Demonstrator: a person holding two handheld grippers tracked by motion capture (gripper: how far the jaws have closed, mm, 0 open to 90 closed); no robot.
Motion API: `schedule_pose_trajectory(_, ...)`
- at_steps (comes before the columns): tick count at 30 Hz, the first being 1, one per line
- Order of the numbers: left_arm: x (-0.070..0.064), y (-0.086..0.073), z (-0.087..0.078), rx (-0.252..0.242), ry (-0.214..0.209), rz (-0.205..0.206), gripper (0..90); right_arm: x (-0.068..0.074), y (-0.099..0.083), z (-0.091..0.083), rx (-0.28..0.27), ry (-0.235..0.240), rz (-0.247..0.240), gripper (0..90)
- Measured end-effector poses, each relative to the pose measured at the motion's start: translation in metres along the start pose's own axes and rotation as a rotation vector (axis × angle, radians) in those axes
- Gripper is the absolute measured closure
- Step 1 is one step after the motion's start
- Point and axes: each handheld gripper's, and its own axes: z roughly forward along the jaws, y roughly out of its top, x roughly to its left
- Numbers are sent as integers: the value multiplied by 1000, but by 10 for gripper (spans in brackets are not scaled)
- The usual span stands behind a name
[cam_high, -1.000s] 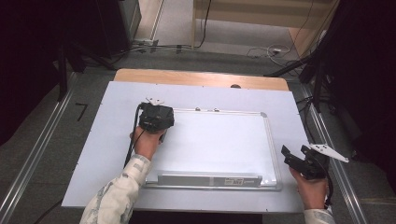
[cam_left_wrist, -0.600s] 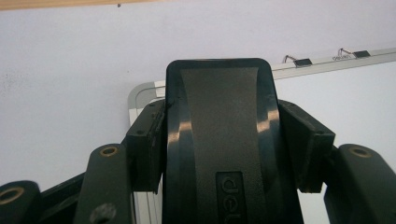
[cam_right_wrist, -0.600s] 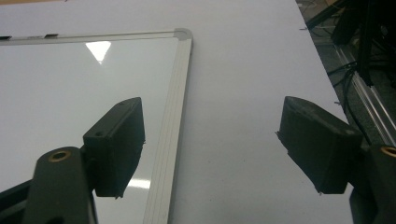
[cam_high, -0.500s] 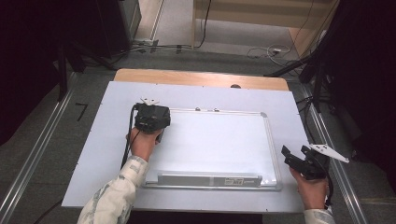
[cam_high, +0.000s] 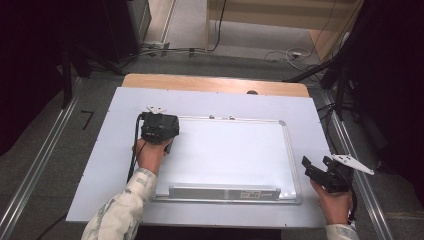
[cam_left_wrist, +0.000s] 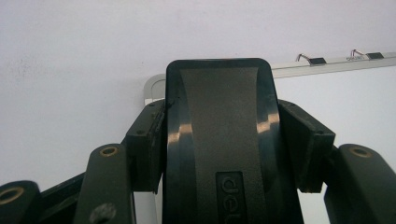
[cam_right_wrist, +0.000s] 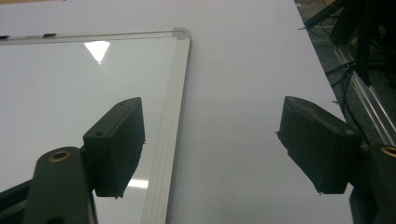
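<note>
A whiteboard (cam_high: 230, 155) with a silver frame lies flat on the white table (cam_high: 120, 150). My left gripper (cam_high: 161, 131) is over the board's top-left corner, shut on a black eraser (cam_left_wrist: 219, 135) held between its pads (cam_left_wrist: 147, 144). The corner of the whiteboard (cam_left_wrist: 345, 102) shows just beyond the eraser. My right gripper (cam_high: 316, 167) stands open beside the board's right edge. In the right gripper view, my right gripper (cam_right_wrist: 219, 144) has nothing between its jaws and straddles the frame (cam_right_wrist: 173, 93) and bare table (cam_right_wrist: 243, 70).
A pen tray (cam_high: 222, 191) runs along the board's near edge. Two small clips (cam_left_wrist: 317, 60) sit on its far edge. A wooden strip (cam_high: 215, 84) borders the table's back. Metal rails (cam_high: 40, 165) flank both sides, and cables (cam_high: 280, 52) lie on the floor behind.
My left gripper has slid a little to the left with the eraser, toward the board's top-left corner. The right gripper has stayed still.
</note>
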Motion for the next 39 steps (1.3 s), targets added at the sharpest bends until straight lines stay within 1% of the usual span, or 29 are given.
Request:
schedule_pose_trajectory(3,3,0,1,2,-1,-16,398,0,0,0,-2,0,-1,212)
schedule_pose_trajectory(6,4,-1,3,3,2,-25,398,-1,0,0,-1,0,-2,212)
schedule_pose_trajectory(8,4,0,6,7,11,-21,398,0,0,-1,-1,1,-1,212)
schedule_pose_trajectory(11,4,-1,14,22,13,-42,398,0,0,0,0,0,-4,212)
schedule_pose_trajectory(14,3,-2,23,37,20,-60,398,-1,0,-1,0,0,6,212)
schedule_pose_trajectory(16,1,-2,29,43,26,-62,398,-1,0,-1,-1,-1,3,212)
schedule_pose_trajectory(18,-1,-1,35,42,32,-72,398,-1,0,0,-3,-1,0,212)
schedule_pose_trajectory(22,-6,0,46,59,54,-69,397,-1,0,0,-3,-1,-2,212)
schedule_pose_trajectory(23,-7,0,49,60,71,-62,397,-1,0,0,-3,-1,-1,212)
schedule_pose_trajectory(26,-8,0,56,64,85,-71,397,-1,0,-1,0,-2,7,212)
schedule_pose_trajectory(27,-8,-1,58,63,90,-68,397,-1,0,-1,-1,-2,8,212)
schedule_pose_trajectory(28,-10,-1,58,60,101,-56,395,-1,0,-1,-1,-2,7,212)
schedule_pose_trajectory(33,-12,-1,59,58,109,-63,390,-2,0,0,-2,-3,0,212)
schedule_pose_trajectory(35,-11,0,58,53,97,-75,376,-1,0,0,-5,-3,-4,212)
schedule_pose_trajectory(37,-11,0,58,52,81,-84,333,-1,0,-1,-2,-2,3,212)
schedule_pose_trajectory(39,-12,0,56,46,87,-62,326,-1,0,-1,-1,-4,7,212)
